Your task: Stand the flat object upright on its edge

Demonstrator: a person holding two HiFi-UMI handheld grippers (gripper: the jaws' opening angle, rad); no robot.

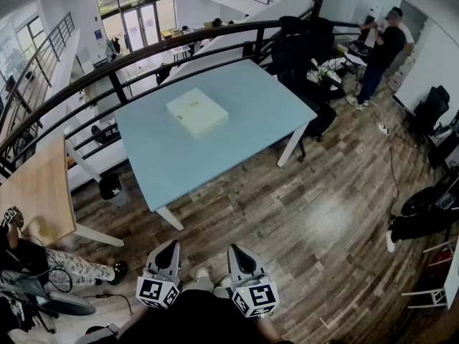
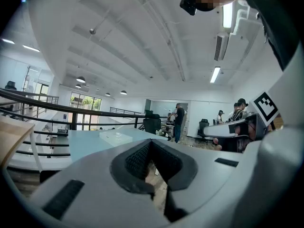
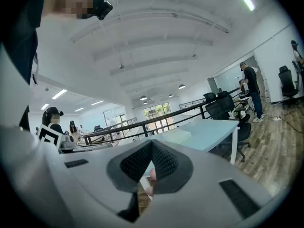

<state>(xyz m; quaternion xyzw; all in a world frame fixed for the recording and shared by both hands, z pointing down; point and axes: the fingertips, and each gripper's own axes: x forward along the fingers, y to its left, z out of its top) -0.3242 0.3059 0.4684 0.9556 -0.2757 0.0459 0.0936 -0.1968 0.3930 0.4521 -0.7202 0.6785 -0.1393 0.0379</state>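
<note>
Idling tools (image 1: 169, 245) (image 1: 237, 249) (both closed, empty)

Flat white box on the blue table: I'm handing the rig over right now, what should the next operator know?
Left hand-held gripper: shut, empty, held low over the floor, well short of the table.
Right hand-held gripper: shut, empty, beside the left one.
Flat white box: lying flat near the middle of the blue table, nothing touching it.
Done: nothing yet.
Left: step up to the table, open the jaws, tip the box onto its edge, leave it standing.
</note>
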